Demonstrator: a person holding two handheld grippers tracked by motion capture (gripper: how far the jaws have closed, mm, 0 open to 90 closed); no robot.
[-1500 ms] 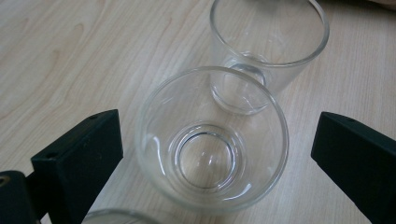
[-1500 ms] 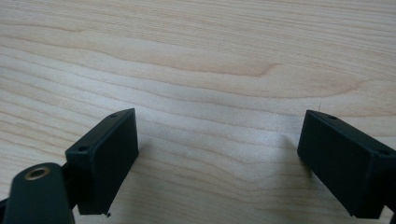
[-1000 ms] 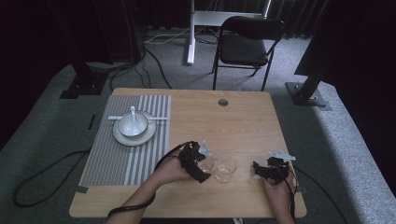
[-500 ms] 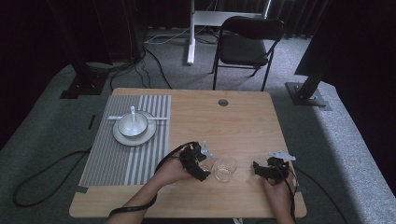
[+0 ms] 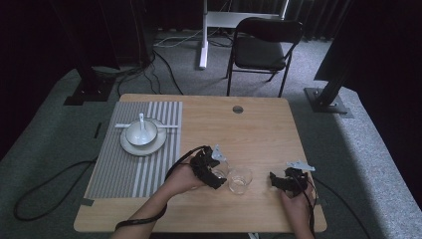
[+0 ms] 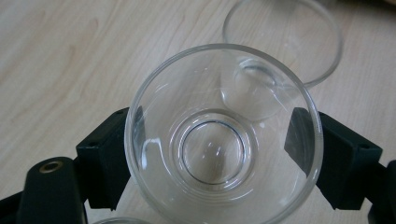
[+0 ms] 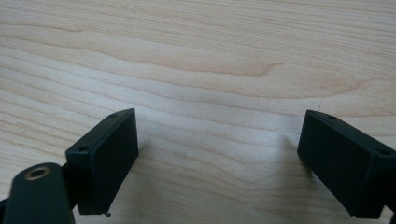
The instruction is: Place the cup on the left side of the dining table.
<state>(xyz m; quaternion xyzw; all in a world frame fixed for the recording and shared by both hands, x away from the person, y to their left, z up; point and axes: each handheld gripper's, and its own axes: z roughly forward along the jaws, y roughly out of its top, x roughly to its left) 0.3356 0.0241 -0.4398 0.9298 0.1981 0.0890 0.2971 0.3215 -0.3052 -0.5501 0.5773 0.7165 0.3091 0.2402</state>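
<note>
Clear glass is the working material here. The left gripper is clamped on a glass tumbler, one black jaw pressed to each side of its wall, at the front middle of the wooden surface. The jaws have just been closing, and the tumbler stands between them. A second tumbler stands just beside it, toward the right gripper, whose jaws stand apart over bare wood with nothing between them.

Judged progress: the grasp is made; lifting and placing are not yet done.

Containers: both tumblers look empty. On the striped mat at the left, a white bowl sits on a plate with a white spoon resting in the bowl.
</note>
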